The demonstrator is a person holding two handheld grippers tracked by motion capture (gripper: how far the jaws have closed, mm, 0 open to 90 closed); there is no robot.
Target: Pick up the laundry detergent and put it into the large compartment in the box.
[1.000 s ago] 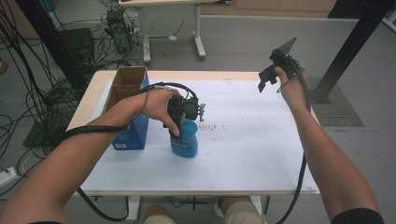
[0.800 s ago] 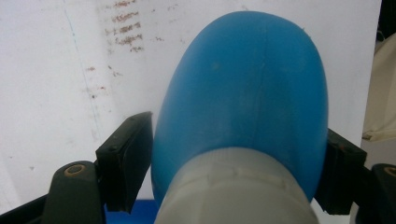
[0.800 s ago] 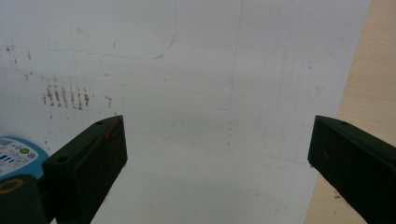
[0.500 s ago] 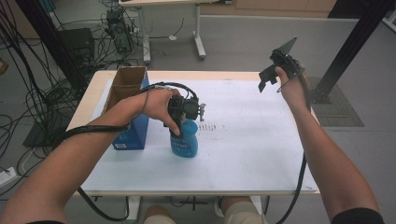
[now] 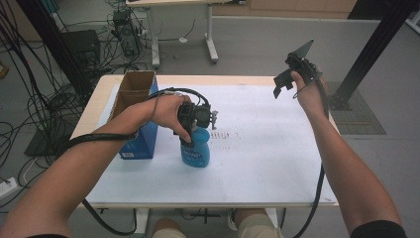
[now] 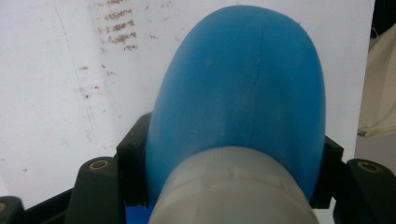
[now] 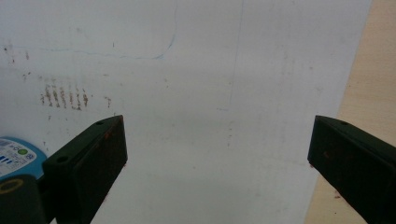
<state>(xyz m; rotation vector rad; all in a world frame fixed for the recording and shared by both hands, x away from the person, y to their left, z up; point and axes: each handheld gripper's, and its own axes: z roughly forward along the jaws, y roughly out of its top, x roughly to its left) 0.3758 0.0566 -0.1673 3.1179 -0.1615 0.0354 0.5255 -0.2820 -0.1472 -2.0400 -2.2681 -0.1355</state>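
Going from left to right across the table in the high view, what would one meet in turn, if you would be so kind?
Open cardboard box → blue bottle, gripped by the left gripper → brown smudges on the white sheet → the raised right gripper.

The scene is lit evenly and softly from above; no hard light source is seen. Only faint, diffuse shadows are cast under the forearms on the white table cover (image 5: 257,163). The far floor and the cables at the left are rendered darker. The high view is slightly soft and grainy, with mild bending of straight lines at the edges. In the left gripper view the blue bottle (image 6: 238,98) is blurred by closeness. No glare is noted.
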